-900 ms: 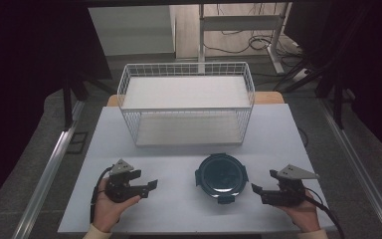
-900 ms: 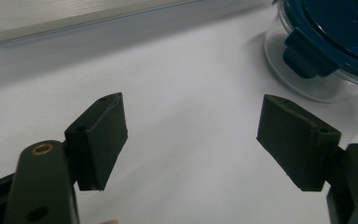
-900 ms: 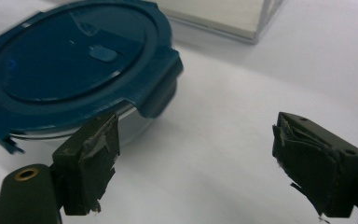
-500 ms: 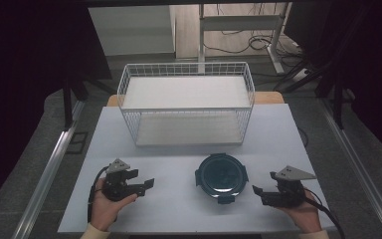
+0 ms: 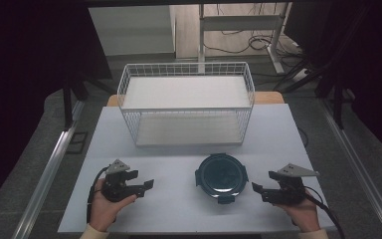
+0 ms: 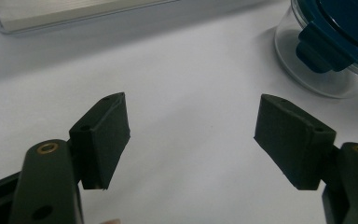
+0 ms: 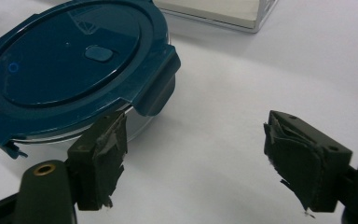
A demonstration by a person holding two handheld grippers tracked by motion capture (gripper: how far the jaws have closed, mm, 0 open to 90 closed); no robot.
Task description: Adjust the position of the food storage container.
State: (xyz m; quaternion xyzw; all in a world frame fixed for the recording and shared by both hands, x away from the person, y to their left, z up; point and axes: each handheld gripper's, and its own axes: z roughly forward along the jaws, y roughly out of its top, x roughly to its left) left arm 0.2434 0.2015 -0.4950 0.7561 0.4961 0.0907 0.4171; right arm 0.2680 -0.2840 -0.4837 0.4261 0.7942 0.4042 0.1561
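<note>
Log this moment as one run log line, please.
left gripper: open, empty | right gripper: open, empty | round container: lid on, between them, untouched | wire basket: behind

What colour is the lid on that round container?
Dark blue; the lid shows best in the right gripper view.

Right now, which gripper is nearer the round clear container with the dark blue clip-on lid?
Right. The right gripper sits just beside the round clear container with the dark blue clip-on lid, jaws open toward it; the left gripper stands farther off on its other side.
</note>
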